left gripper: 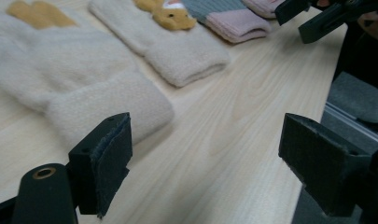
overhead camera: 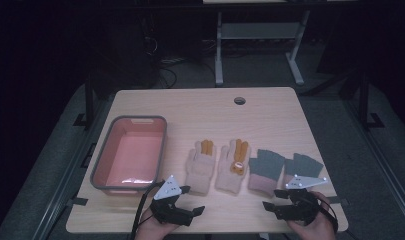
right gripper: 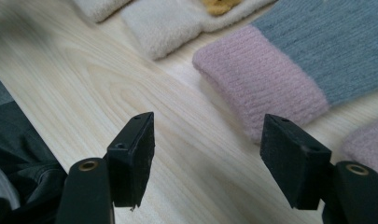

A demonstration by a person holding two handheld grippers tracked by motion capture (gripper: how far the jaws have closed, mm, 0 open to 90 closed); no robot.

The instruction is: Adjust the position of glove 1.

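Four gloves lie in a row on the wooden table (overhead camera: 270, 112). Two are cream with orange fingers: the plain one (overhead camera: 200, 167) and one with an orange animal figure (overhead camera: 232, 167). Two are grey with pink cuffs (overhead camera: 264, 170), (overhead camera: 302, 167). My left gripper (overhead camera: 192, 199) rests open near the front edge, just below the cream gloves. In the left gripper view, my left gripper (left gripper: 205, 154) has nothing between its jaws and the cream cuff (left gripper: 107, 102) lies close ahead. My right gripper (overhead camera: 271, 198) is open and empty below the grey gloves. In the right gripper view, my right gripper (right gripper: 207, 154) faces a pink cuff (right gripper: 261, 79).
A grey-rimmed pink bin (overhead camera: 102, 165) stands empty at the table's left. A cable hole (overhead camera: 239, 100) sits near the far edge. Beyond the table stand a white desk frame (overhead camera: 220, 50) and dark floor clutter. The right gripper's jaws (left gripper: 312, 18) show at the top right of the left gripper view.
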